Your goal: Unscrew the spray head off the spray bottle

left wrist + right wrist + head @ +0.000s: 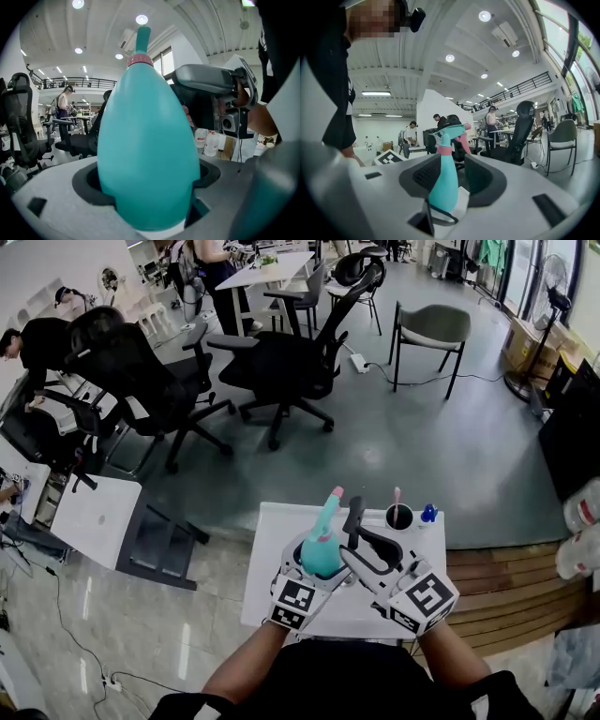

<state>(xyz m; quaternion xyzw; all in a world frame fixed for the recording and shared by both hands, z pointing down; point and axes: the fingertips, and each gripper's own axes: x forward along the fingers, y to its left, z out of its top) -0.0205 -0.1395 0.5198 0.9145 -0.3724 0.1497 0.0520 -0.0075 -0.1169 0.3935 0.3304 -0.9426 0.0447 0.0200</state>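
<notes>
A teal spray bottle (322,552) stands upright over the small white table (272,568), its body clamped in my left gripper (317,566). The spray head (330,507) with its pink nozzle tip points away from me, above a pink collar (140,60). In the left gripper view the bottle's belly (147,154) fills the gap between the jaws of my left gripper (147,192). My right gripper (358,535) sits just right of the bottle's top. In the right gripper view the bottle (443,185) stands between the dark pads (485,180) of my right gripper (452,177) with gaps on both sides, so it is open.
A black cup (399,517) with a pink stick in it and a small blue object (428,513) stand at the table's far right corner. Black office chairs (281,367) and a grey chair (431,329) stand on the floor beyond. A wooden platform (506,596) lies to the right.
</notes>
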